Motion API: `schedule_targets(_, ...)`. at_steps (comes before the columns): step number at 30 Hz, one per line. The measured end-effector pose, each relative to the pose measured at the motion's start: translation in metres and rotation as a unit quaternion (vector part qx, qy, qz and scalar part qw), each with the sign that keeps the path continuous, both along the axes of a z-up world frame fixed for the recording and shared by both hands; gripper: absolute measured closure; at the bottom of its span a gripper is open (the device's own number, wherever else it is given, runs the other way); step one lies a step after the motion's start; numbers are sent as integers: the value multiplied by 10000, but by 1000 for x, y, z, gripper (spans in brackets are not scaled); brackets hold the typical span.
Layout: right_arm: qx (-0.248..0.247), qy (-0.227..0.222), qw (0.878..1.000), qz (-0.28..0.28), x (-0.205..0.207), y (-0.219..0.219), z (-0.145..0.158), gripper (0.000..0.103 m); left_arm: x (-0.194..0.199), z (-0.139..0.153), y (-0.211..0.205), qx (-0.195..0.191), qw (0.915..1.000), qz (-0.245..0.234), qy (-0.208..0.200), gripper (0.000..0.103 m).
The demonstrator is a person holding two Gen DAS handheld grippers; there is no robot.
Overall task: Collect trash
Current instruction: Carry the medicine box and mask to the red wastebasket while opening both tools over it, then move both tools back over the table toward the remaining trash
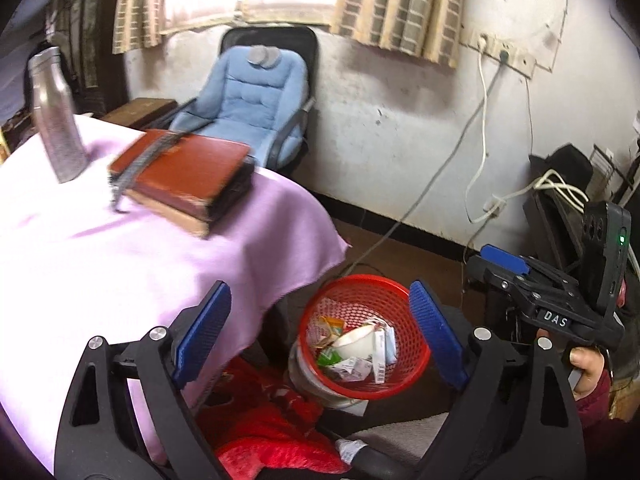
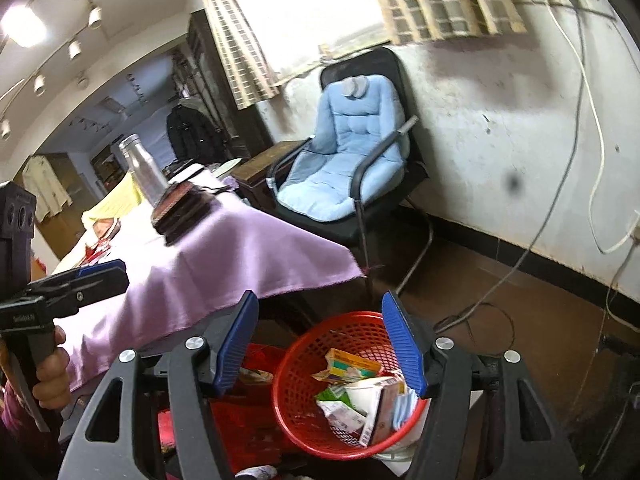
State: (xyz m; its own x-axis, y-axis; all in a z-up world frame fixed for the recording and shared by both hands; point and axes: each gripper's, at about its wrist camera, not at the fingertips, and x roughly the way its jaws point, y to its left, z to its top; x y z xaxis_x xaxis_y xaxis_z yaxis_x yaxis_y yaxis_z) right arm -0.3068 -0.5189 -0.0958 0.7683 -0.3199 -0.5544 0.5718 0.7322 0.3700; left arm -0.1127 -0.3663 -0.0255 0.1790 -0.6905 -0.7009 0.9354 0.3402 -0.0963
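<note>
1. Left gripper (image 1: pixel 320 332): jaws wide apart, nothing between the pads; it hangs above the red basket (image 1: pixel 316 304).
2. Right gripper (image 2: pixel 320 344): jaws apart, empty; also over the basket, beside the left one.
3. Red basket: on the floor just off the bench (image 1: pixel 100 260) corner nearest the blue chair (image 1: pixel 248 92), under the hanging purple cloth.
4. Trash (image 1: pixel 356 348): wrappers, cartons and a white cup lie inside the basket; none visible on the near bench corner.
5. Bench load: books (image 1: pixel 184 176) and a steel bottle (image 1: pixel 56 120), not trash; leave them.
6. Step, as judged: release over the basket looks complete. Lift both grippers clear of the rim without snagging the mesh or cloth, then scan the far bench edge for further scraps.
</note>
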Motion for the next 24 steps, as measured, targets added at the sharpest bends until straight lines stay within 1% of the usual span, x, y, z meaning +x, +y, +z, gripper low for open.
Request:
schedule_targets(5, -248, -5, 9993, 268, 16, 22, 20, 34, 19, 17, 37, -269, 9991, 332, -61, 12)
schedule_targets(9, -386, -32, 9976, 580, 38, 42, 36, 31, 40, 28, 70, -427, 9967, 685, -91, 10)
schedule_targets(12, -484, -44, 9950, 875, 62, 59, 48, 28, 63, 33, 99, -474, 9931, 1060, -164, 9)
schedule_targets(15, -536, -65, 9912, 1211, 90, 77, 58, 24, 92, 36, 132, -426, 9873, 1510, -257, 7)
schedule_targets(16, -557, -71, 9890, 1368, 102, 85, 62, 23, 107, 37, 148, -393, 9834, 1744, -320, 7)
schedule_targets(18, -589, -74, 9846, 1642, 127, 100, 67, 21, 130, 36, 170, -337, 9776, 2042, -386, 7)
schedule_targets(21, -624, -22, 9759, 2091, 169, 125, 71, 20, 172, 34, 209, -164, 9645, 2594, -460, 7)
schedule_targets(24, -628, 30, 9656, 2524, 213, 150, 74, 17, 221, 29, 250, 7, 9458, 3219, -424, 7)
